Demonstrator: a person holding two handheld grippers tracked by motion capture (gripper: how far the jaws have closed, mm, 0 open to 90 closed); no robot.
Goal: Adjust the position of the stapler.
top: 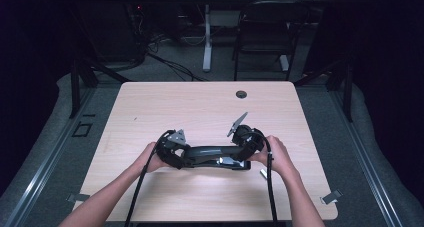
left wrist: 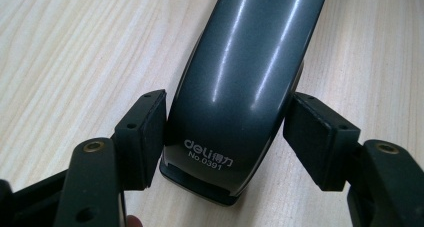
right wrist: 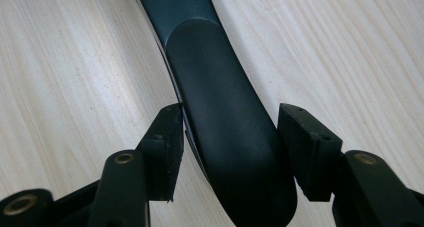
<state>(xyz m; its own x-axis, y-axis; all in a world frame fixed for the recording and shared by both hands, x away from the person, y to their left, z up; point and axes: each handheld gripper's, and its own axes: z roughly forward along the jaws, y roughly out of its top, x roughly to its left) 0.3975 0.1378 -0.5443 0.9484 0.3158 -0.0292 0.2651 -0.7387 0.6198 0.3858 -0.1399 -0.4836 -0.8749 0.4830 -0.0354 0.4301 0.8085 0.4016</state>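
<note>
A long dark grey stapler [top: 210, 152] lies across the near middle of the light wooden table [top: 200, 107]. My left gripper [top: 190, 157] grips its left end. In the left gripper view the pads [left wrist: 145, 137] press both sides of the glossy end marked "deli No.0391" [left wrist: 240, 77], so my left gripper [left wrist: 227, 127] is shut on it. My right gripper [top: 236, 154] holds the other end. In the right gripper view its pads [right wrist: 167, 147] touch the sides of the matte black handle [right wrist: 220, 112], with my right gripper [right wrist: 232, 137] shut on it.
A round cable hole [top: 241, 94] sits near the table's far edge. A small metal piece [top: 263, 173] lies by the right hand. Beyond the table stand a black chair [top: 265, 32] and a white desk leg [top: 206, 42]. Dark curtains flank both sides.
</note>
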